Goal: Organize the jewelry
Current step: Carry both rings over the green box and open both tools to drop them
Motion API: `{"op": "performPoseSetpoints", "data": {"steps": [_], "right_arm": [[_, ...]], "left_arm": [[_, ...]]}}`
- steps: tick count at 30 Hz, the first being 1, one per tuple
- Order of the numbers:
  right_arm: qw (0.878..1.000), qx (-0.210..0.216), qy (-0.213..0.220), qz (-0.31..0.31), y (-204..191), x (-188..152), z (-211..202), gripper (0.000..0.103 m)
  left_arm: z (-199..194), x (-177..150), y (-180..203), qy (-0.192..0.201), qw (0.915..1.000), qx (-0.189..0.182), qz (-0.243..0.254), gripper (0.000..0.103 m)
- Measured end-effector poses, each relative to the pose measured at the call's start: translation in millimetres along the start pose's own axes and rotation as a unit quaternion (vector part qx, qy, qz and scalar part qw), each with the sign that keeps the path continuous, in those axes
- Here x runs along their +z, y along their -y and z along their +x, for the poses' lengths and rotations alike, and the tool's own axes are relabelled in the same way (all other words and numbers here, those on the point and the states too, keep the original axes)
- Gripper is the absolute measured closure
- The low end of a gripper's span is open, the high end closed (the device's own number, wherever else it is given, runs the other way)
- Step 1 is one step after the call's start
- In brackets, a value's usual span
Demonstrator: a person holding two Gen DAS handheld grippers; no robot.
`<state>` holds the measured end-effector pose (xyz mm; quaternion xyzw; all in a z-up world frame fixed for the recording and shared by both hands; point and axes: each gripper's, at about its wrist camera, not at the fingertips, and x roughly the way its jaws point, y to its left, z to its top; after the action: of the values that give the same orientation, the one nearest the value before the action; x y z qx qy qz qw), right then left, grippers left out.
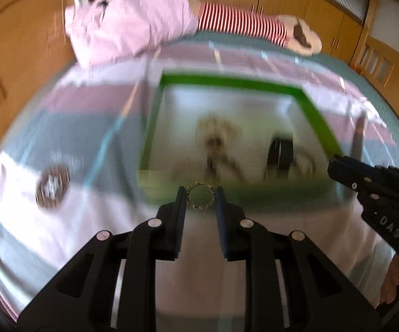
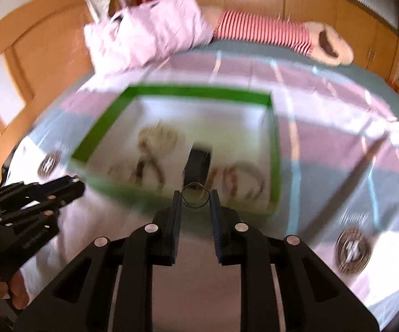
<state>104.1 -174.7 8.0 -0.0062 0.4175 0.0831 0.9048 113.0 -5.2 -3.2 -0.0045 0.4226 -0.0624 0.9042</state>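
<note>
Left claw (image 1: 200, 197) grips a ring (image 1: 199, 197) (striped bedspread (image 1: 88, 105) beneath).

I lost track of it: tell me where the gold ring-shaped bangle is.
The gold bangle sits pinched between the left gripper's fingertips in the left wrist view, held just short of the green-rimmed box's near edge.

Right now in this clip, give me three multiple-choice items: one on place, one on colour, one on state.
1. Where is the black band?
A. inside the tray
B. on the pillow
C. on the floor
2. What colour is the tray rim?
A. red
B. green
C. blue
3. What does the left tool hold?
A. nothing
B. a pen
C. a gold ring

A: it lies within the rim. B: the border is green. C: the ring sits between its fingers.
</note>
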Motion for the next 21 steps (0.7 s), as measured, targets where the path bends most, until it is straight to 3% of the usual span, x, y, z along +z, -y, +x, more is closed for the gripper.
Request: {"op": "performPoseSetpoints", "data": {"steps": [4,11,12,13,15,21], "right_arm": [[1.000,-0.016,0.008,0.017,12.7,24.9,16.4,0.083],[0.999,-0.029,-0.015,0.018,18.0,23.9,52.9,0.081],[0.999,-0.035,-0.016,0.013,16.7,22.8,56.2,0.069],[0.999,-0.043,-0.017,0.011,17.0,21.6,59.1,0.049],[0.999,-0.050,-0.009,0.017,18.7,20.9,58.4,0.031],[0.998,-0.054,0.015,0.024,22.7,21.4,43.2,0.017]], "left_arm": [[11.5,44.8,3.9,0.031,0.9994,0.007,0.016,0.082],[64.1,58.2,5.2,-0.002,0.9999,0.000,0.015,0.080],[69.4,56.2,6.9,-0.006,0.9999,0.000,0.016,0.069],[73.3,53.1,8.6,-0.006,0.9998,0.003,0.019,0.047],[72.2,49.5,10.9,0.007,0.9995,0.013,0.027,0.032],[57.8,42.8,11.9,0.021,0.9988,0.025,0.036,0.015]]}}
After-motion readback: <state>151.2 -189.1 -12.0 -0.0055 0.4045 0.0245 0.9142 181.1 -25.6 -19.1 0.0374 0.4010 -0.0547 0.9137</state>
